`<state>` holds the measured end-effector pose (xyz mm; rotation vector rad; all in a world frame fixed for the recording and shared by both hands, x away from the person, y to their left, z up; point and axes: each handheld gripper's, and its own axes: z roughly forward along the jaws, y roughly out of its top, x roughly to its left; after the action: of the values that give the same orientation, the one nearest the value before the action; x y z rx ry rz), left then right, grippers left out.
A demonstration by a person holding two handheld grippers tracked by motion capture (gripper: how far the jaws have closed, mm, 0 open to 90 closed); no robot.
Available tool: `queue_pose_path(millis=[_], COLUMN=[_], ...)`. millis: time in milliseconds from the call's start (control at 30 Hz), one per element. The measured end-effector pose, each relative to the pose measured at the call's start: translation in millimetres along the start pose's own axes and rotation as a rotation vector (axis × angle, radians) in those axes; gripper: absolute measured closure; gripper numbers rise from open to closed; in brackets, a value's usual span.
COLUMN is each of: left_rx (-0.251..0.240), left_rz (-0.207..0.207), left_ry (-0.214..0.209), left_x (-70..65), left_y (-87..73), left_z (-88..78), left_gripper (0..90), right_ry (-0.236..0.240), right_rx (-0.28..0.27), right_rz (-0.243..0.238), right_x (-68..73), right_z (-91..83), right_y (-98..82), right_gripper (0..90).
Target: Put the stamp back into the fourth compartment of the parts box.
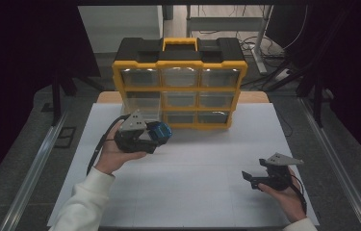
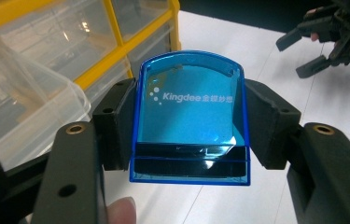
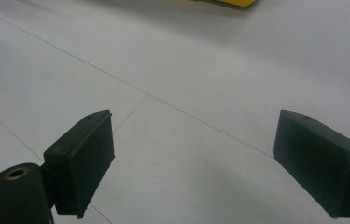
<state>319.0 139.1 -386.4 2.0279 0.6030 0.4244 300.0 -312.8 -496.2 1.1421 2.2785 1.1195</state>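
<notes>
Clamped the blue plastic block [image 2: 191, 116] in the left gripper [image 1: 158, 134], black pads pressed flat on its two sides, curved top pointed away from the hand. Held it off the white table [image 1: 192, 192], just in front of the yellow drawer cabinet [image 1: 178, 62] and near its lower left corner. Found one clear drawer [image 1: 142, 103] pulled out on the cabinet's left column, close beside the block, with nothing plainly visible inside. Saw the other drawers pushed in.

Held the right gripper [image 3: 193, 163] low over the table on the right side, well apart from the cabinet, jaws spread wide with nothing between them.

Judged the work roughly half done: block picked up and brought near the open drawer, but not yet over it or in it. Judged as left: carrying the block over the drawer's rim, letting go, then probably pushing the drawer shut, perhaps with the free right gripper.
</notes>
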Motion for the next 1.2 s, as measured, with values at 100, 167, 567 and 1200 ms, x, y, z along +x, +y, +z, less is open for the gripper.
queue_pose_path(millis=[100, 167, 567, 1200], left_rx=[-0.007, -0.015, -0.036, -0.043], left_rz=[-0.002, -0.007, -0.019, -0.031], left_ry=[0.003, 0.003, 0.017, 0.050], left_x=[1.2, 1.8, 9.3, 21.0], left_y=[4.7, 7.2, 20.1, 31.7], left_z=[-0.5, -1.7, -5.9, -14.3], left_gripper=[41.2, 41.1, 41.2, 41.2], right_ry=[-0.004, -0.005, -0.005, -0.003], right_rx=[0.002, 0.001, -0.003, -0.002], right_rz=[-0.005, -0.004, 0.002, 0.003], right_x=[0.5, 0.7, 0.7, 0.5], right_z=[0.1, 0.0, -0.9, -0.5], right_y=[0.0, 0.0, -0.1, 0.1], right_gripper=[12.6, 12.6, 12.6, 12.6])
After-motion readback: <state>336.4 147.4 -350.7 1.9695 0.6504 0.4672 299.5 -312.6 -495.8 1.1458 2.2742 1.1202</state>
